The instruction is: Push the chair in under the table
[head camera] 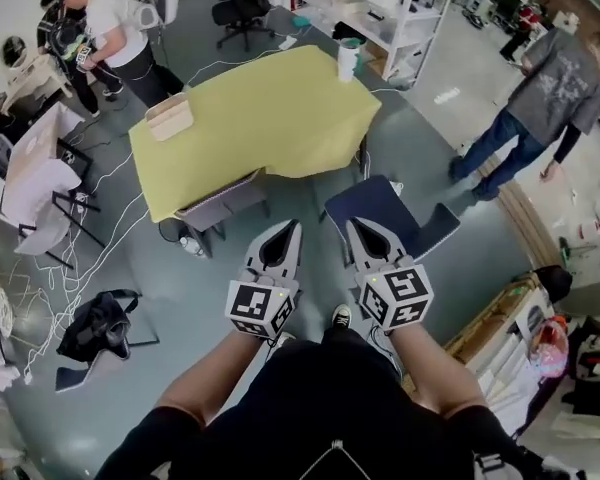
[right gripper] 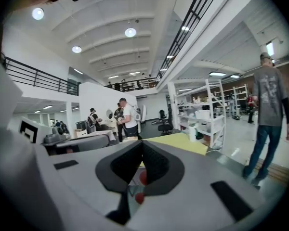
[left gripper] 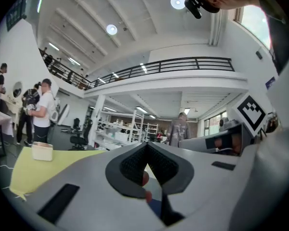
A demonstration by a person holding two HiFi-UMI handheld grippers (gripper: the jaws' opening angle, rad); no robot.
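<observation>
A table under a yellow cloth stands ahead of me in the head view. The dark blue chair stands pulled out on the floor off the table's near right corner. Both grippers are held side by side in front of me, pointing toward the table. My left gripper is shut with nothing in it, over bare floor left of the chair. My right gripper is also shut and empty, its tip over the chair's near left edge; contact cannot be told. The yellow table shows beyond the left gripper, and the same table beyond the right gripper.
A grey chair sits tucked under the table's near side. On the cloth are a wooden box and a white container. A person walks at the right, another person stands far left. Shelves, floor cables and a dark bag surround the area.
</observation>
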